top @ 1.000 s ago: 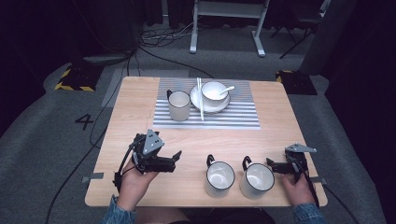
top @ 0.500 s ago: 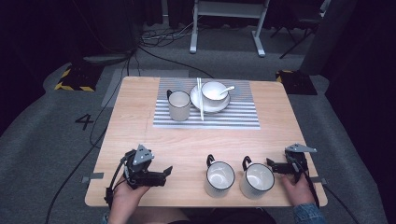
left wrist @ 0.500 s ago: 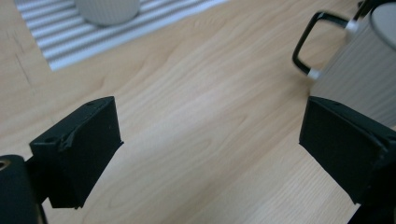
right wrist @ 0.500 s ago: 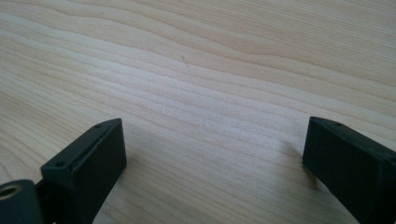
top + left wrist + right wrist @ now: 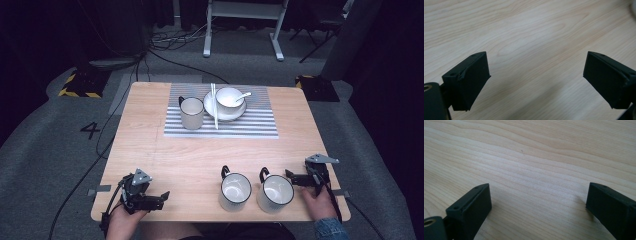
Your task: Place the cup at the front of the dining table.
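A wooden table carries a striped mat at its far side, two mugs near its front edge. Left gripper and right gripper sit at its front corners, jaws spread, empty.

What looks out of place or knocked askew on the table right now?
Nothing stands out. The three mugs are upright, the chopsticks lie across the plate, the spoon sits in the bowl, and the placemat is square. No spills visible.
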Tool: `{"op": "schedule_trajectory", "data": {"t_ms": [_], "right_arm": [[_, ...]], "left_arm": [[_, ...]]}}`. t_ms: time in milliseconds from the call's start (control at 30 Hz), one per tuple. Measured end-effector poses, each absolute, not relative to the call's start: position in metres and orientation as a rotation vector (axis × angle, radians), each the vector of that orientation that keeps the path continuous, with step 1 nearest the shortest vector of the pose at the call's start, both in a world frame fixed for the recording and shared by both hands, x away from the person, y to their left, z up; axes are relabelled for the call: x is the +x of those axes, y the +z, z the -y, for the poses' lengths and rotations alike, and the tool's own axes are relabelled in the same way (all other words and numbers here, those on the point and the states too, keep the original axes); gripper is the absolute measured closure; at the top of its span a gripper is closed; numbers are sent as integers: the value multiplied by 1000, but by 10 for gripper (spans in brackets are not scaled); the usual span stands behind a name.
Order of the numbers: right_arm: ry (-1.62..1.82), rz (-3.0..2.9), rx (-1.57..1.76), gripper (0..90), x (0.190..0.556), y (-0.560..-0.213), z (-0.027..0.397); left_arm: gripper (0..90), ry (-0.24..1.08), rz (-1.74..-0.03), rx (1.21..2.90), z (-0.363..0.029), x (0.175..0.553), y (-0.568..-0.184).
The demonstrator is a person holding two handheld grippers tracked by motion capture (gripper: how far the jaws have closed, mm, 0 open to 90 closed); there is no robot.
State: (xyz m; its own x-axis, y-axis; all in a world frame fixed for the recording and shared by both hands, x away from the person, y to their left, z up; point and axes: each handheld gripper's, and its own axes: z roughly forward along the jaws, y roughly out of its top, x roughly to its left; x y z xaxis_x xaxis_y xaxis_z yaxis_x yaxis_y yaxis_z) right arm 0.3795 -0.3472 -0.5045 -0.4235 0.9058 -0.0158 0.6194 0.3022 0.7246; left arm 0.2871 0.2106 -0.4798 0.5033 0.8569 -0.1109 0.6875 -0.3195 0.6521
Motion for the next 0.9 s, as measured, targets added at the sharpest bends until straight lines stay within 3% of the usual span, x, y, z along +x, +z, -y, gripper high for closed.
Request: {"op": "schedule_trajectory", "data": {"t_ms": [367, 567, 900], "right_arm": [[910, -2152, 1358, 63, 379, -504, 347], [910, -2152, 1358, 63, 379, -504, 347], [910, -2152, 1358, 63, 379, -504, 347]], "left_arm": [[78, 407, -1314, 2185, -221, 293, -496], [0, 435, -1297, 2137, -220, 294, -503], [0, 455, -1267, 2097, -220, 295, -507]]}}
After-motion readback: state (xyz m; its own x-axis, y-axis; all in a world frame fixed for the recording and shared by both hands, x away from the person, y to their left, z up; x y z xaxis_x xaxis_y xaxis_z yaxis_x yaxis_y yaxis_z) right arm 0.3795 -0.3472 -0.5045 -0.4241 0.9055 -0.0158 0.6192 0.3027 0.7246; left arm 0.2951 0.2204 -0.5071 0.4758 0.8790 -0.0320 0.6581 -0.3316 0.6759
